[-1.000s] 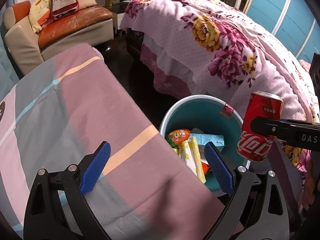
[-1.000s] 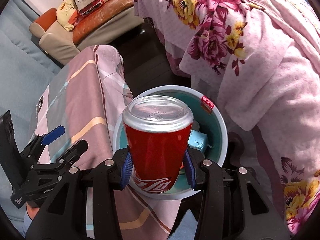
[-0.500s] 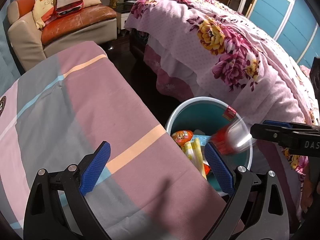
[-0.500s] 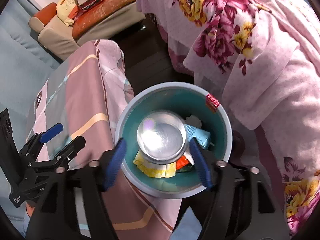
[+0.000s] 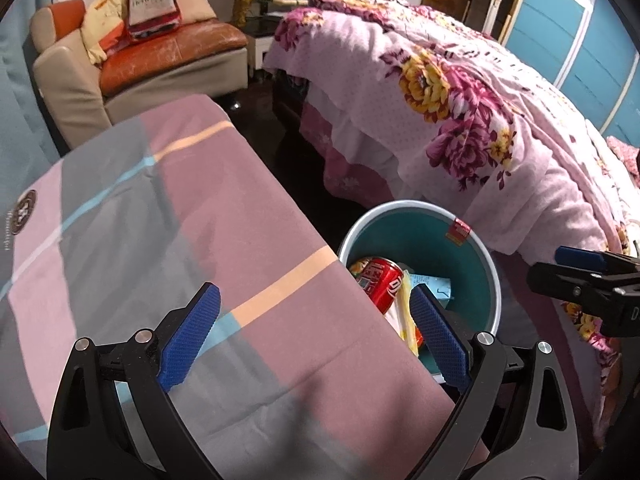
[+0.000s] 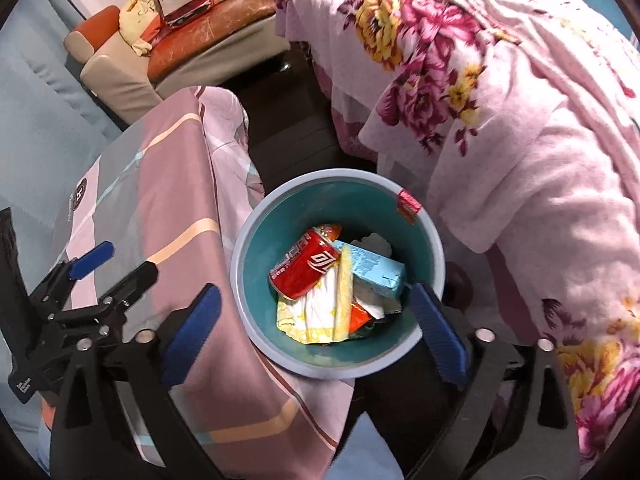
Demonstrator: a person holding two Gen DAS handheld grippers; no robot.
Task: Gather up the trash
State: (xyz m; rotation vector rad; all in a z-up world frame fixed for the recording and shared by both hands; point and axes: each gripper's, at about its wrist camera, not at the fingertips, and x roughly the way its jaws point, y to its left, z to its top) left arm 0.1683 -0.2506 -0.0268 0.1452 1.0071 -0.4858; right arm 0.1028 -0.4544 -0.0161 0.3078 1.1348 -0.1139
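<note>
- My right gripper hangs over the bin, its jaws opening wide, with nothing clamped between the blue pads.
- My left gripper is spread wide too and holds nothing; it points down at the striped cloth beside the bin.
- In the left view my right gripper shows at the right edge, just past the bin's rim.
- The can lies on its side in the bin, on top of the other trash, free of both grippers.
- Under and beside the can are a yellow-and-white wrapper, a light blue carton and an orange packet.
- The bin is teal inside with a pale rim and a small red label at the far edge.
- It stands on the dark floor between the cloth-covered surface and the bed with its floral blanket, close to both.
- Farther off is an orange and beige sofa with a bottle-shaped cushion on it.
</note>
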